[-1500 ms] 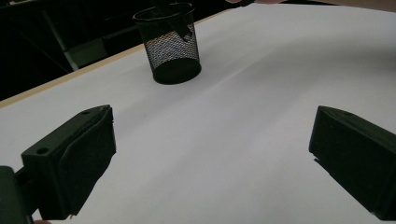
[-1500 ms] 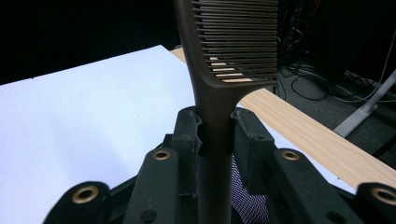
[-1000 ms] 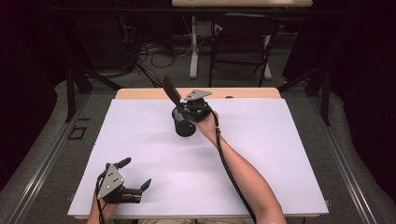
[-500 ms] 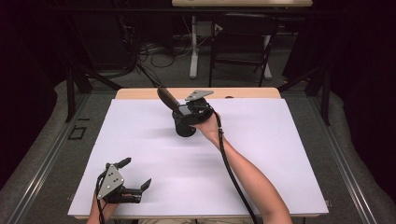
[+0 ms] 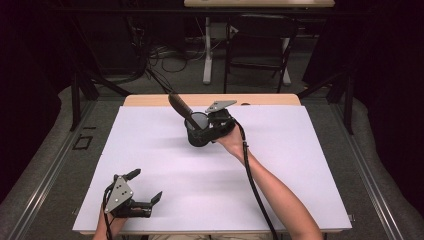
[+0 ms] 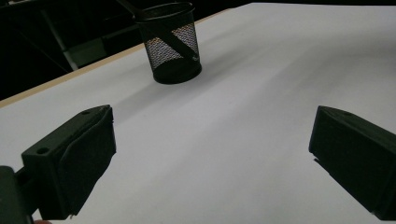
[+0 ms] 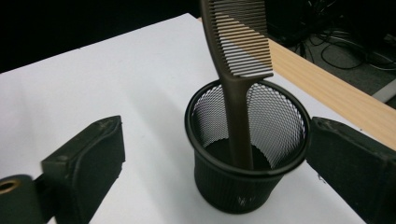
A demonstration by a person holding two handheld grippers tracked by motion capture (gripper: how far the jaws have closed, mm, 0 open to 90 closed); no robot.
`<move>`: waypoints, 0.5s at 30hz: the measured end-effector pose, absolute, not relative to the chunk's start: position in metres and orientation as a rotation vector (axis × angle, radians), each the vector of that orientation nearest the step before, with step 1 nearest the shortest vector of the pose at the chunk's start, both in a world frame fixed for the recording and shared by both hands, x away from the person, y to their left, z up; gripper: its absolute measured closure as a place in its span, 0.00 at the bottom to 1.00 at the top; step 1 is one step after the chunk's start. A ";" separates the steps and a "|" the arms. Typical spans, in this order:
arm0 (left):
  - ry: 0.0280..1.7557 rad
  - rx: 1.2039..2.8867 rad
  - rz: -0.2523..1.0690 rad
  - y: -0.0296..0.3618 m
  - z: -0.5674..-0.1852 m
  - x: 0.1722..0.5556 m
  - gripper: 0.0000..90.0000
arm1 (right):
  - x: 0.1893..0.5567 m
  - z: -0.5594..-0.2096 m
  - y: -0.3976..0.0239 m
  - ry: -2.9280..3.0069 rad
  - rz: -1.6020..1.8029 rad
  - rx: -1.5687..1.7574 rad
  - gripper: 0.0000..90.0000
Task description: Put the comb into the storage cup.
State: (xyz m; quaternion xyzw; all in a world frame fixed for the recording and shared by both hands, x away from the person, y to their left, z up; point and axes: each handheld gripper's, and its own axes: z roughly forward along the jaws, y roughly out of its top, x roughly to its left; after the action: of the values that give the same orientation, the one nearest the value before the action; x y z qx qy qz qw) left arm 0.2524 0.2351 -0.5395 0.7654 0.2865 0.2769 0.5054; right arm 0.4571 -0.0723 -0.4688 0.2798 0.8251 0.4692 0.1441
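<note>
The jaws of the right gripper [image 7: 219, 158] have just been opening and stand wide, with the black mesh cup [image 7: 247, 154] upright between and just beyond them, touched by neither pad. A brown comb [image 7: 238, 70] stands handle-down in the cup, leaning on its rim, teeth above. The left gripper [image 5: 146, 186] rests open near the white table's [image 5: 300, 165] front edge, well apart.

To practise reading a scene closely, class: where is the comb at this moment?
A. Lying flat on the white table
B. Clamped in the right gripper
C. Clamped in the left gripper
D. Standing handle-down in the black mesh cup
D: the comb stands with its handle inside the black mesh cup, teeth up, leaning on the rim, while the right gripper has its jaws spread wide to either side of the cup, off the comb.
</note>
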 end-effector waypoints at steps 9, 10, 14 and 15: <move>0.690 1.844 0.674 0.236 -0.539 0.251 0.01 | 0.444 -0.472 -0.095 2.444 1.335 0.839 0.00; 0.691 1.845 0.673 0.235 -0.539 0.251 0.01 | 0.442 -0.473 -0.099 2.448 1.340 0.841 0.00; 0.687 1.847 0.670 0.234 -0.539 0.252 0.01 | 0.434 -0.473 -0.110 2.453 1.327 0.846 0.00; 0.687 1.848 0.670 0.234 -0.539 0.251 0.01 | 0.432 -0.473 -0.112 2.455 1.327 0.848 0.00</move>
State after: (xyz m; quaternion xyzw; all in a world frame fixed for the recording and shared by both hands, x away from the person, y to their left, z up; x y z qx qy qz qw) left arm 0.2514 0.2344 -0.5390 0.7658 0.2847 0.2776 0.5054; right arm 0.4325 -0.1118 -0.4732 0.2890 0.8364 0.4521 0.1121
